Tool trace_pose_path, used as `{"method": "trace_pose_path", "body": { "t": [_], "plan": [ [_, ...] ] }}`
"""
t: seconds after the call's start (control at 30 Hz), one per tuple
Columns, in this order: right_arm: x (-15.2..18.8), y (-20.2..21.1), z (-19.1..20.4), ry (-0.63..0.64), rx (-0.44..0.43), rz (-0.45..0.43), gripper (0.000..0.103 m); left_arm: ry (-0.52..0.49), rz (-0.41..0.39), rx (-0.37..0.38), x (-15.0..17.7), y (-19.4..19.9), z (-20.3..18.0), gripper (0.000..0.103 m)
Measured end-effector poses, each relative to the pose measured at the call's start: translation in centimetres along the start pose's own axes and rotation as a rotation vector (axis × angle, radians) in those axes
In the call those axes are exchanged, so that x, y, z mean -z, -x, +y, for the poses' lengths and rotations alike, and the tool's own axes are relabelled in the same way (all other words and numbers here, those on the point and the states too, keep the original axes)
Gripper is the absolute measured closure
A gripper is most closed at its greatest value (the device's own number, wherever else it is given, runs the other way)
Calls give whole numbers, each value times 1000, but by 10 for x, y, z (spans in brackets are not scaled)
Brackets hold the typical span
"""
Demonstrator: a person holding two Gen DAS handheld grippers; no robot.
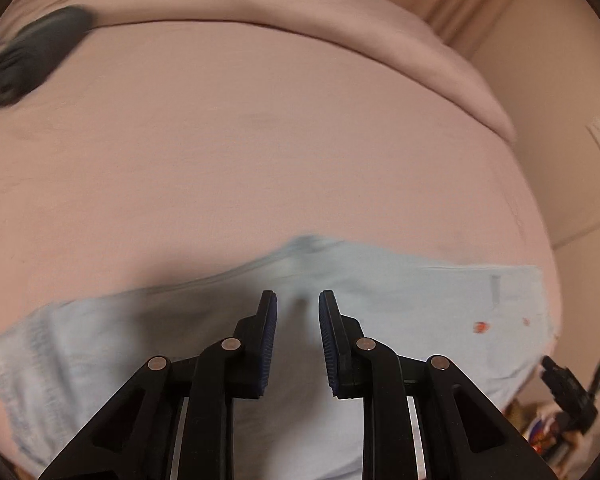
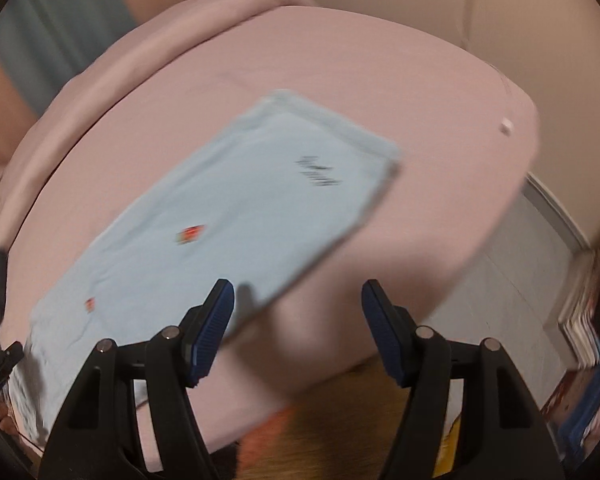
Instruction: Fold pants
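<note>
A: While both views are smeared with blur, where do the pants (image 2: 220, 224) lie?

B: Flat on the pink bed (image 2: 440, 92), as a light blue rectangle. From the right wrist camera they run slantwise across the sheet, one short hemmed end toward the far side of the bed and the rest reaching down to its near edge.

A: Any marks on them?

B: Dark lettering near the far end, too blurred to read, and two small red spots further down the cloth.

A: And the right gripper (image 2: 296, 332)?

B: Its jaws stand wide apart with nothing between them. The left finger overlaps the near long edge of the pants in the picture; the right one sits over the bed's near corner. Whether either touches the cloth I cannot tell.

A: The left gripper (image 1: 298, 344)?

B: It is above the pants (image 1: 420, 304), jaws only narrowly parted, no cloth pinched between the pads. The elastic waistband end (image 1: 24, 356) lies to its left.

A: Anything else on the bed?

B: A dark blurred object (image 1: 28, 56) on the sheet, well apart from the pants, and a folded pink blanket (image 1: 340, 12) along the far side.
</note>
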State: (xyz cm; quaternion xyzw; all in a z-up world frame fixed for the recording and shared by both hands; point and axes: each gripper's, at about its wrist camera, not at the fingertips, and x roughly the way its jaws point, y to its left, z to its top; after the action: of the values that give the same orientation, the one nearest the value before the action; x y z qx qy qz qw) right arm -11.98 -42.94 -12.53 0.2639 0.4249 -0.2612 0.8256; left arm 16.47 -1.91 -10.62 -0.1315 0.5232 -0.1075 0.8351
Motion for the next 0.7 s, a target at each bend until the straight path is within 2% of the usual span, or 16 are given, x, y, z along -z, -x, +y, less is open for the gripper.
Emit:
{"method": "trace_pose_path", "body": {
  "t": [0.1,0.17,0.23,0.27,0.37,0.47,0.53,0.6,0.67,0.7],
  "plan": [
    [-1,-1,-14,-52,-3,-6,37,-81,27,-22,-11,-19,-29,81],
    [-4,-2,-20,-59,-15,-10,37,-76,62,-111,-18,-37,-36,81],
    [-7,-6,-21,-63,-21,-13,37,-87,73,-124,-22,-49,-42,81],
    [-9,-9,-7,-65,-31,-14,38,-93,85,-132,-24,-58,-43,81],
    [-18,-17,-9,-94,-62,-19,42,-64,89,-149,-30,-73,-42,81],
    [-25,-22,-7,-110,-60,-30,49,-52,73,-175,-35,-77,-45,84],
    [-31,-28,-6,-126,-68,-31,60,-59,70,-205,-35,-86,-48,85],
    [-37,-37,-5,-128,-44,-16,66,-82,46,-245,-35,-86,-57,85],
    [-39,-40,-1,-110,-26,-20,67,-100,45,-275,-36,-82,-66,85],
    [-39,-40,1,-101,-20,-23,68,-101,46,-253,-36,-77,-71,85]
  ]
}}
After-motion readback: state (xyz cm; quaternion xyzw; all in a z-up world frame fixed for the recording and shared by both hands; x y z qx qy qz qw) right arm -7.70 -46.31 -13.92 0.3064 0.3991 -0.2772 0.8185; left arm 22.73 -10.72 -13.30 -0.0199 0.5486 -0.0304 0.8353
